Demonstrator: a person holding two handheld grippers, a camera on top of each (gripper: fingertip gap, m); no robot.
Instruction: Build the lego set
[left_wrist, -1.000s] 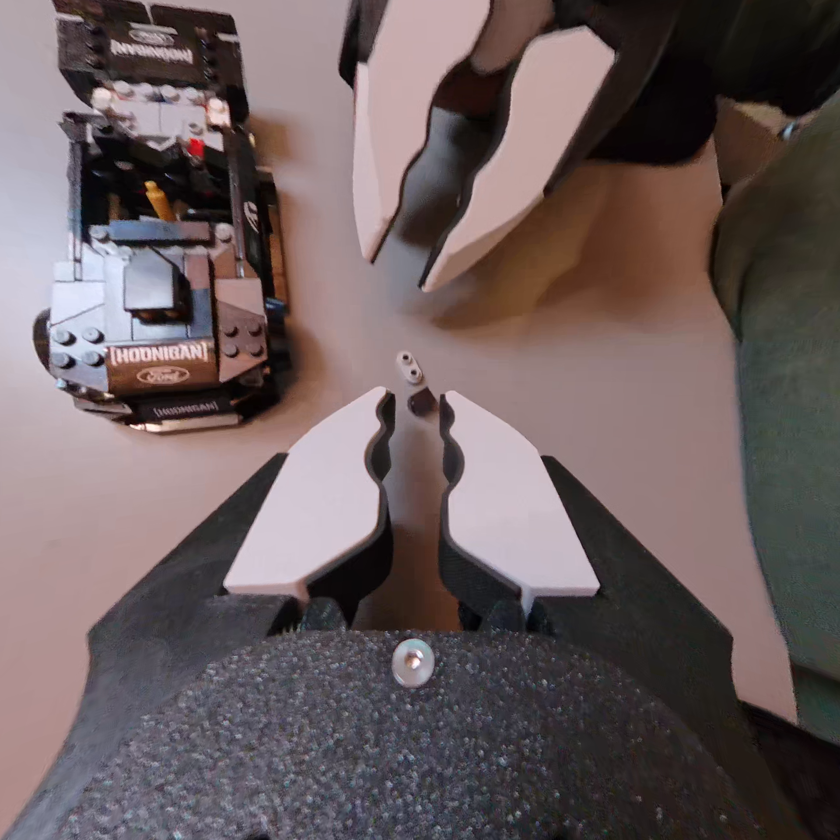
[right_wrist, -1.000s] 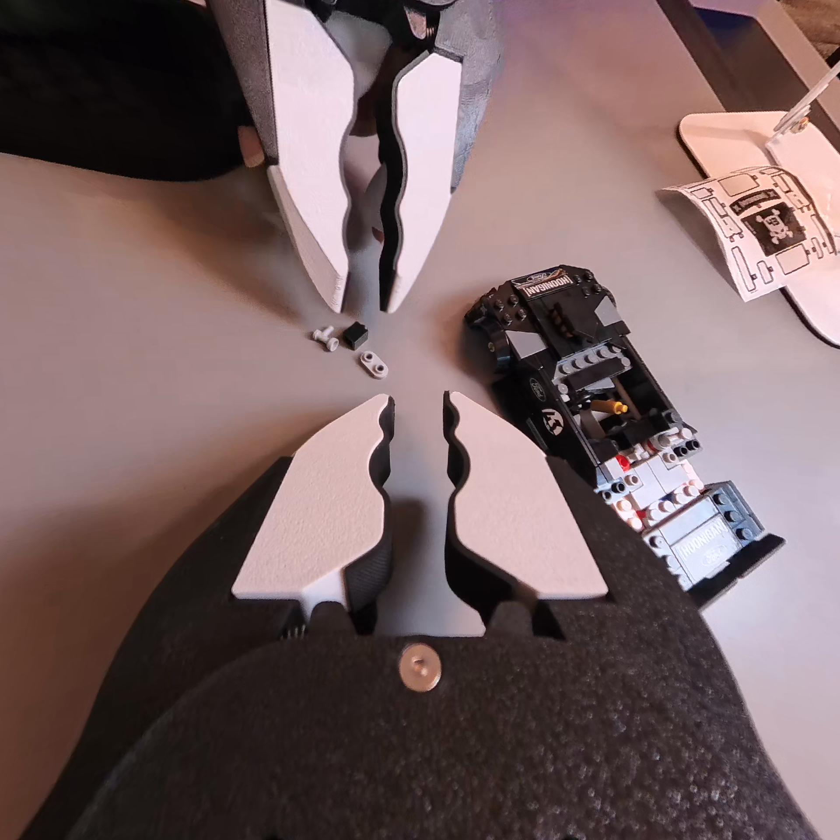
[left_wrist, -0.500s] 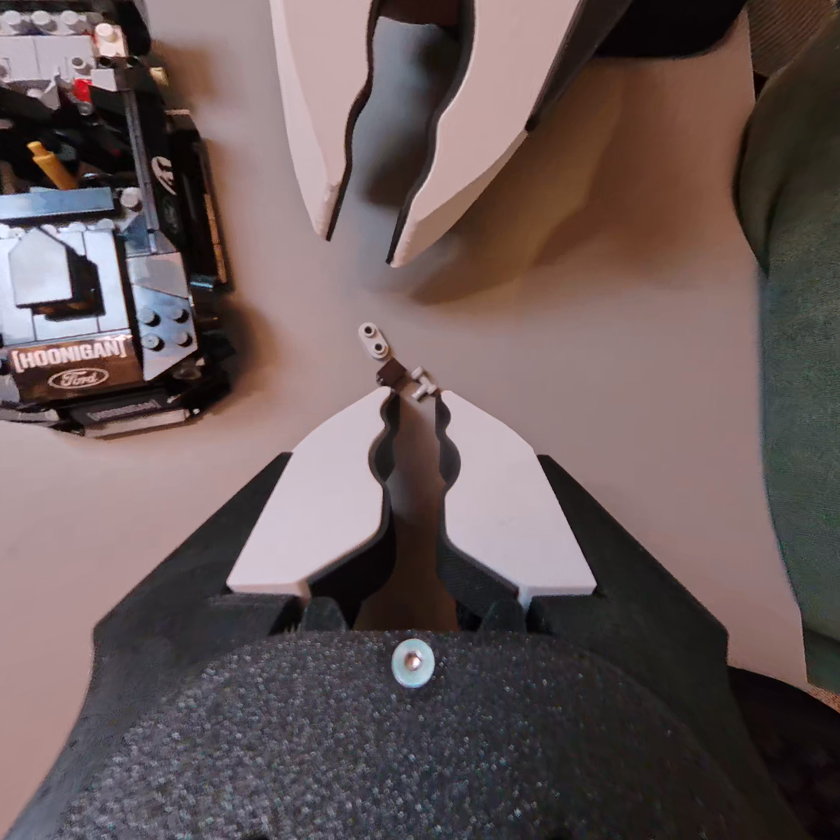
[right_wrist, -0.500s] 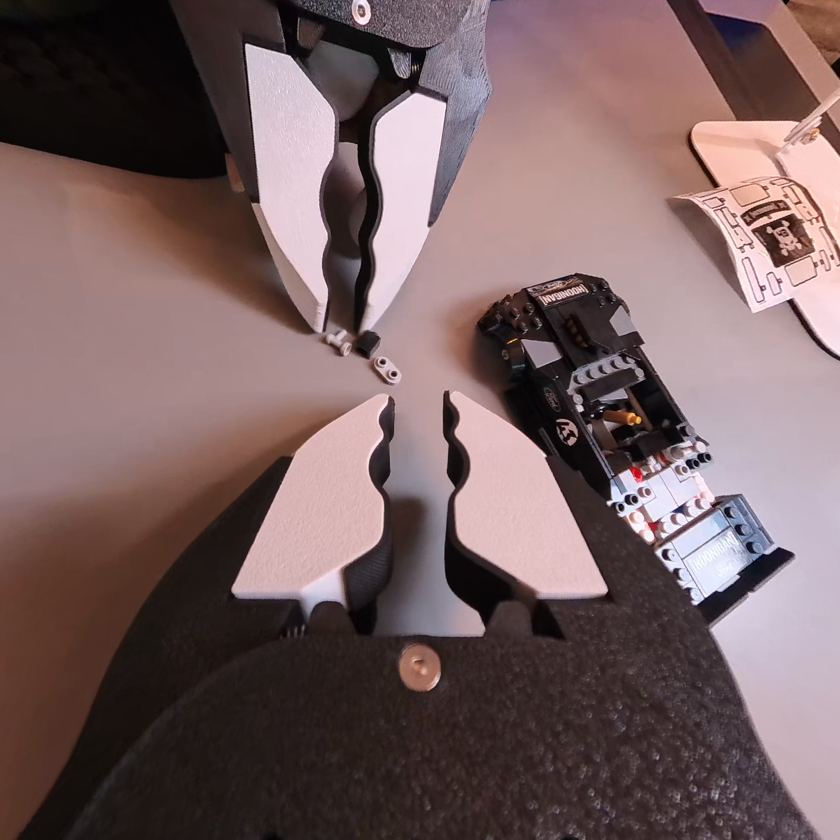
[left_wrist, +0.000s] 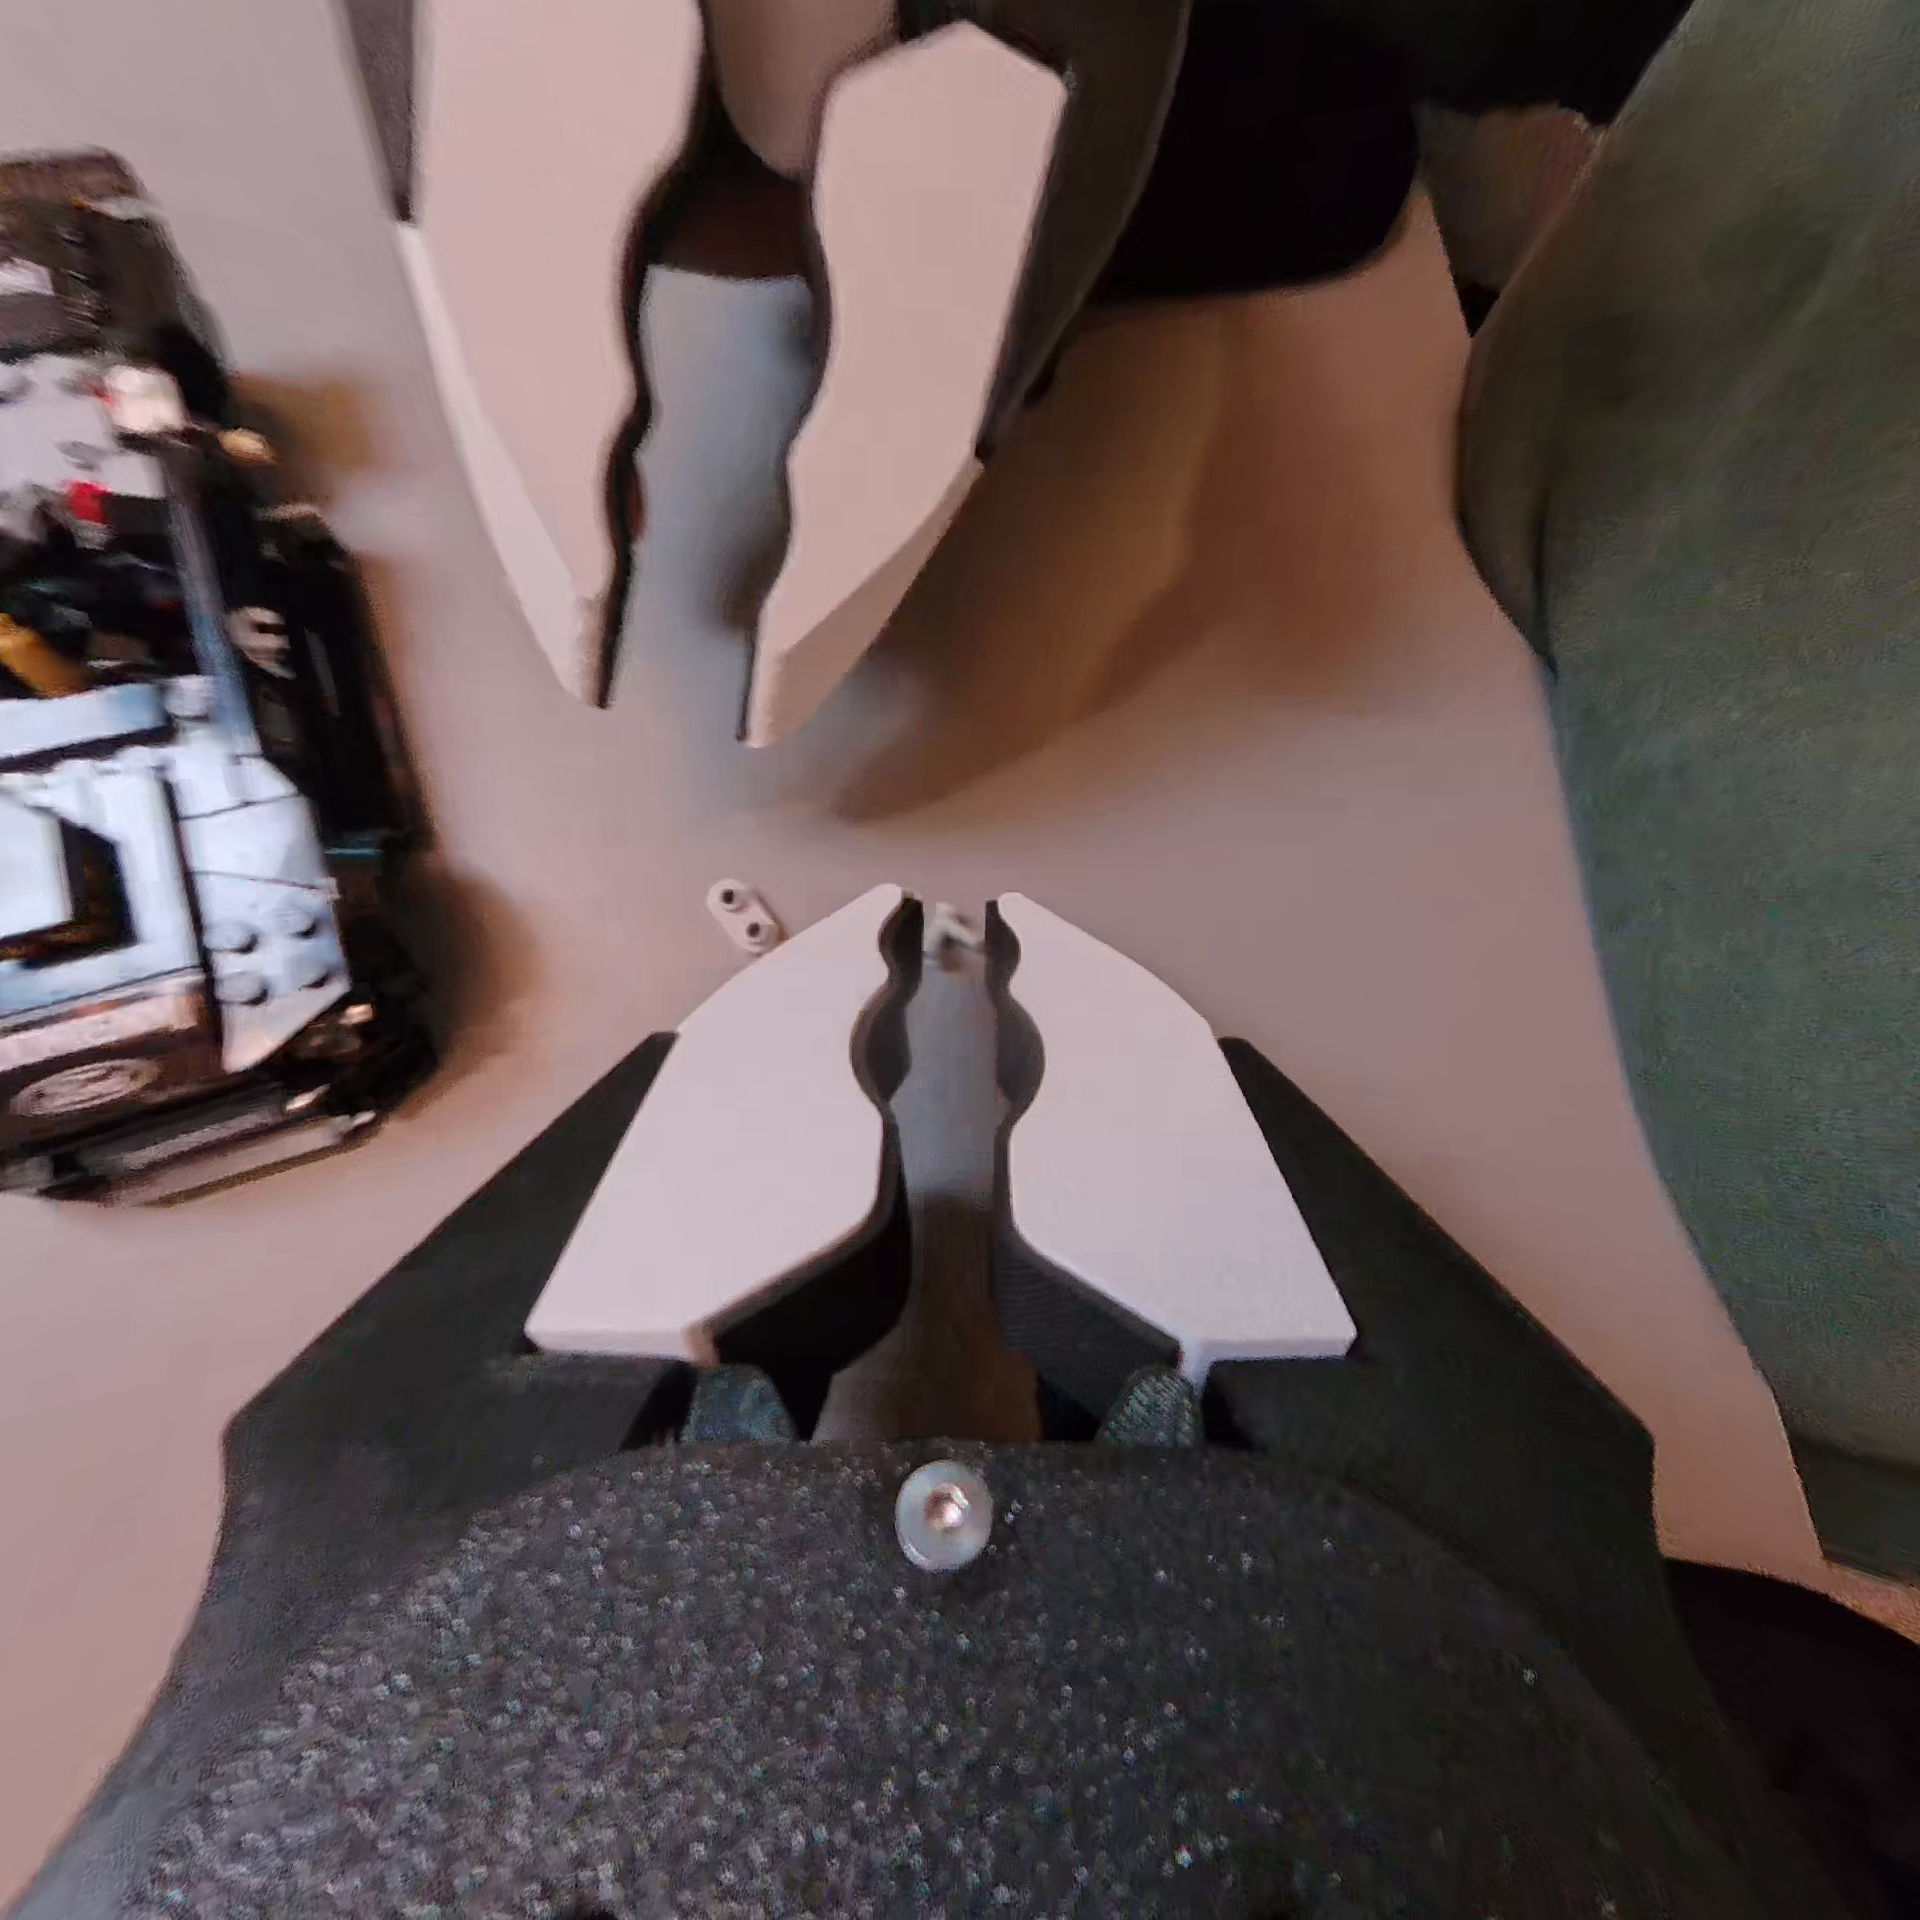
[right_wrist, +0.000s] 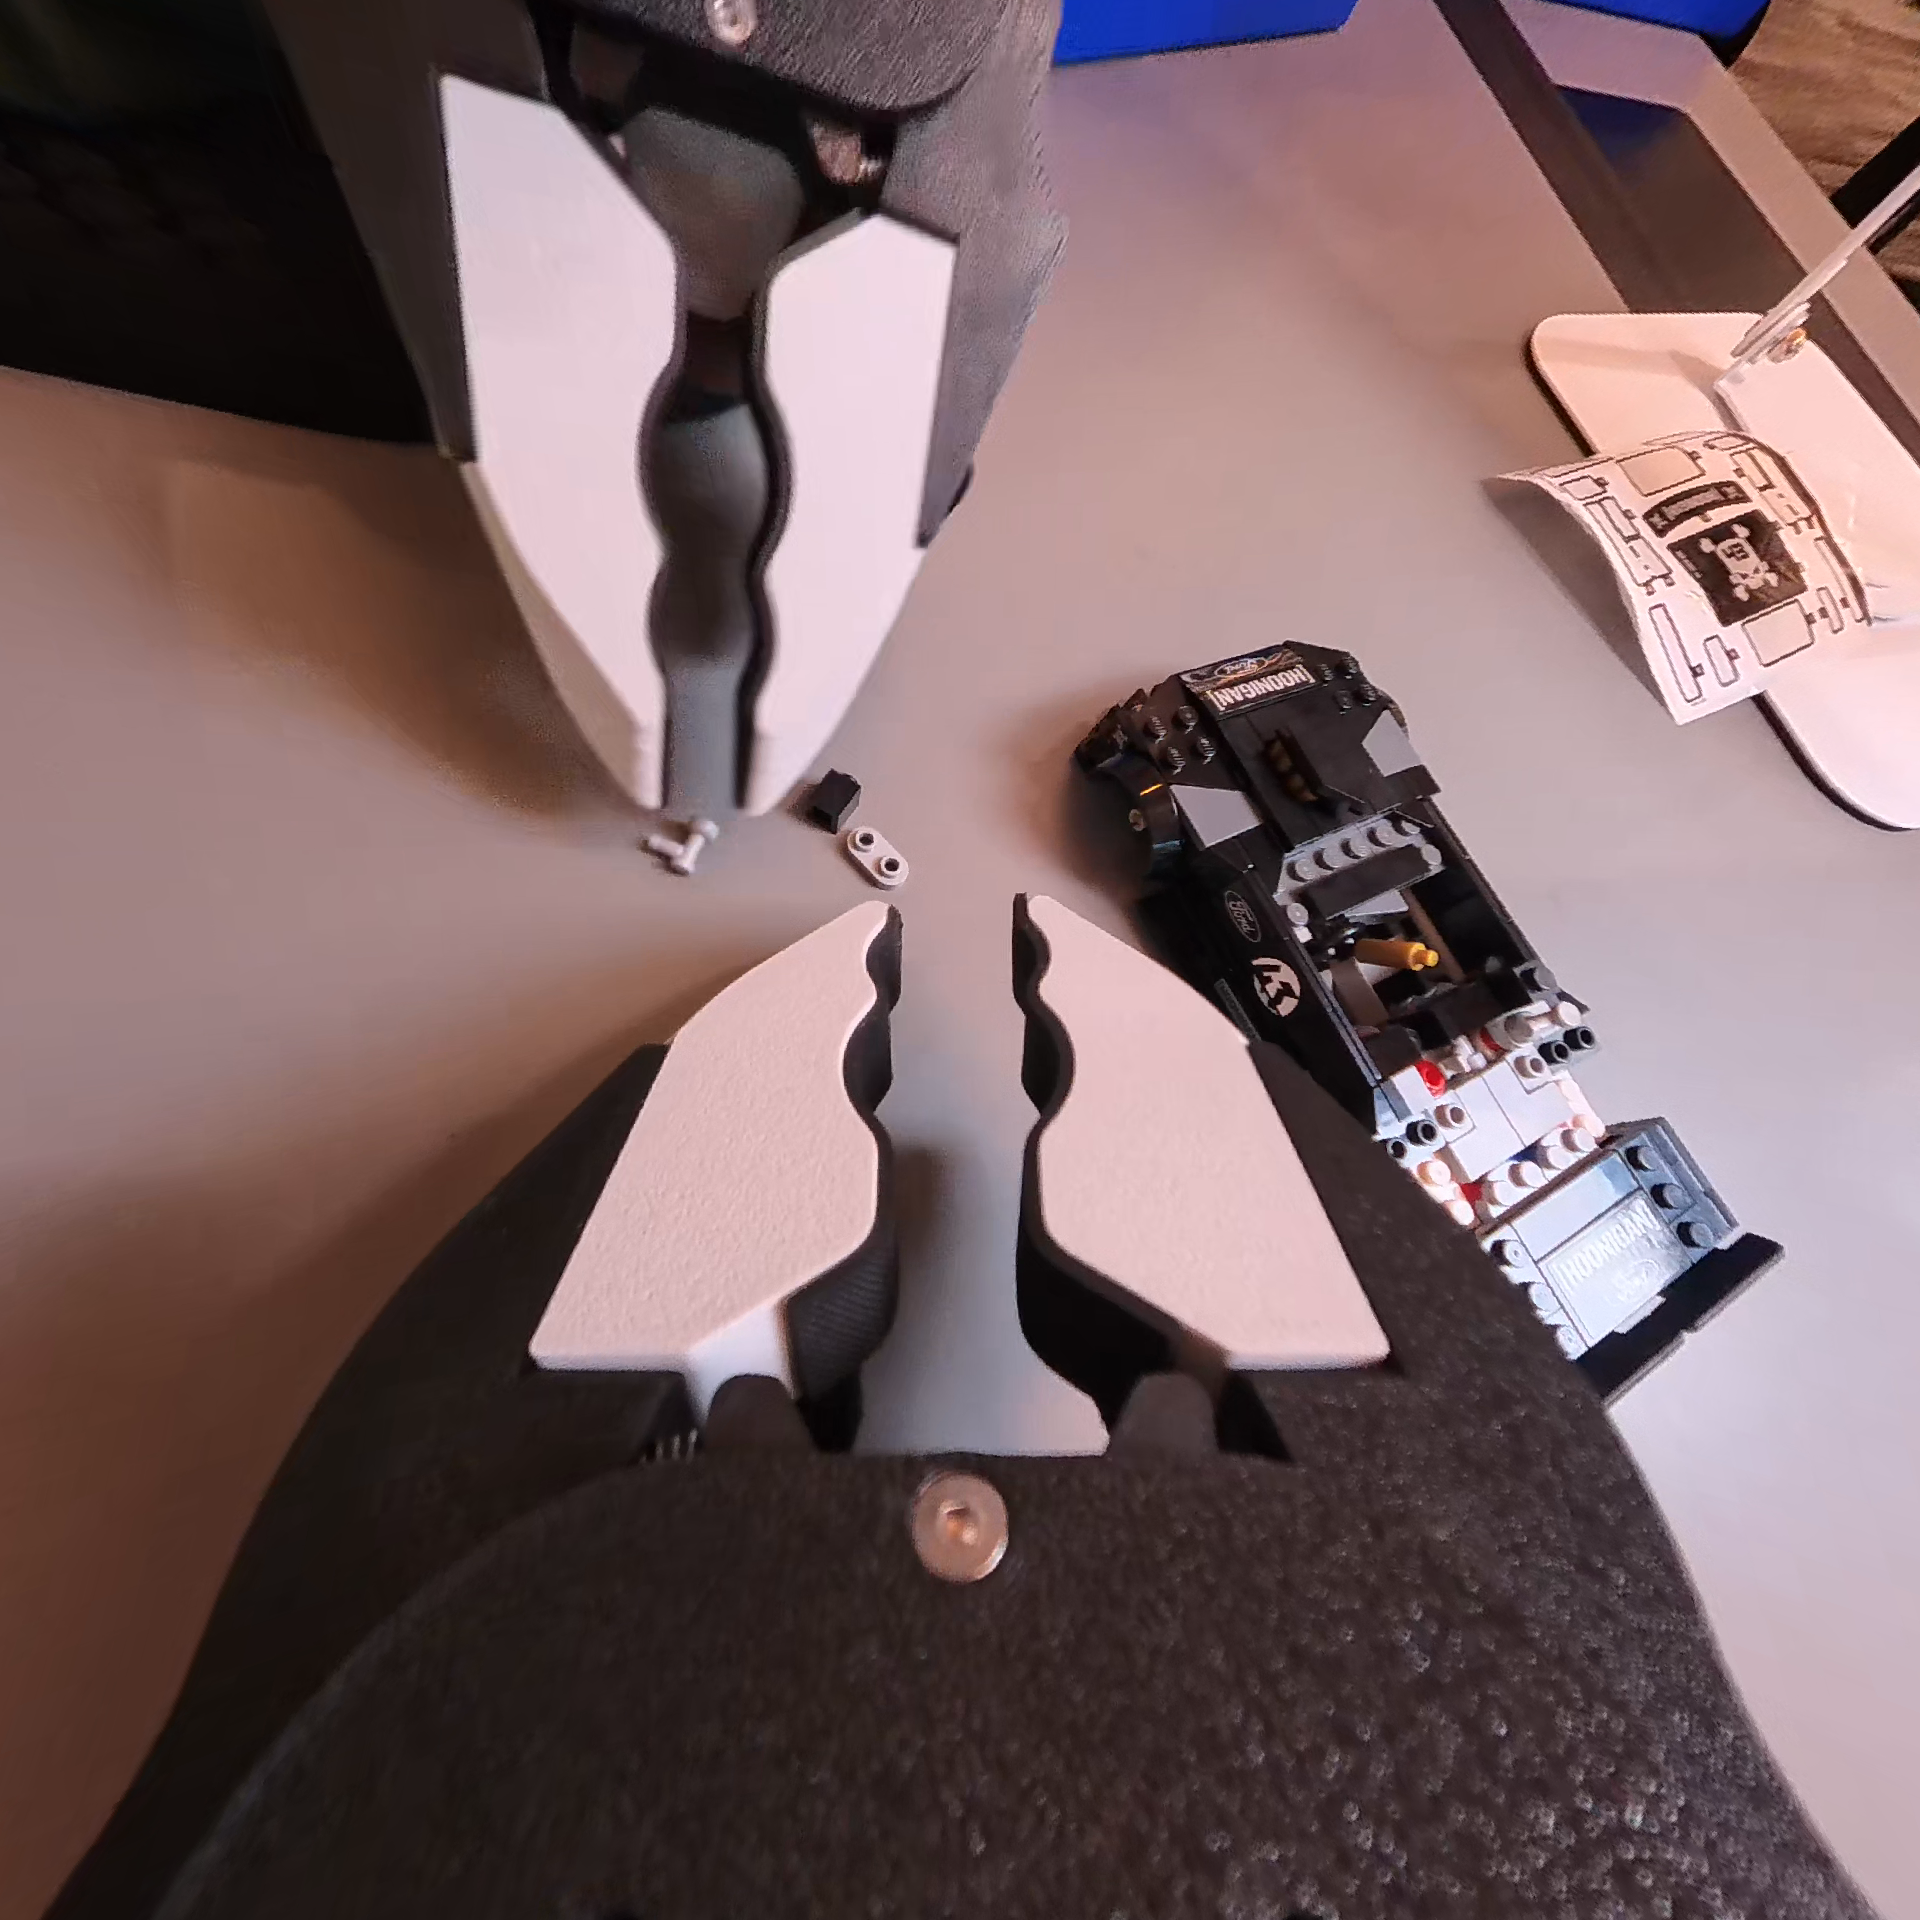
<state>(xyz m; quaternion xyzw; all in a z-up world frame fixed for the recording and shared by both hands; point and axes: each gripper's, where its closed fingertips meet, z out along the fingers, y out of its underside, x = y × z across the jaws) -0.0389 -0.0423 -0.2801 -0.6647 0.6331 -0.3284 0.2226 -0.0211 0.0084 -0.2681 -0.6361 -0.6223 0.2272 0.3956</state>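
While the car (right_wrist: 1403, 987) stands half built on the worktop (right_wrist: 312, 1039), three small pieces lie loose; left tongs (left_wrist: 951, 920) narrowly parted around the grey pin (right_wrist: 681, 840); right tongs (right_wrist: 956, 914) spread, empty.

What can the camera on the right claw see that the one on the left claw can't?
Only the right wrist view shows the small black brick, the sticker sheet and the white stand base beneath it. Only the left wrist view shows green fabric at its edge. Both show the two-hole grey plate, the tiny grey pin piece at the left claw tips, the Lego car, the right claw and the table.
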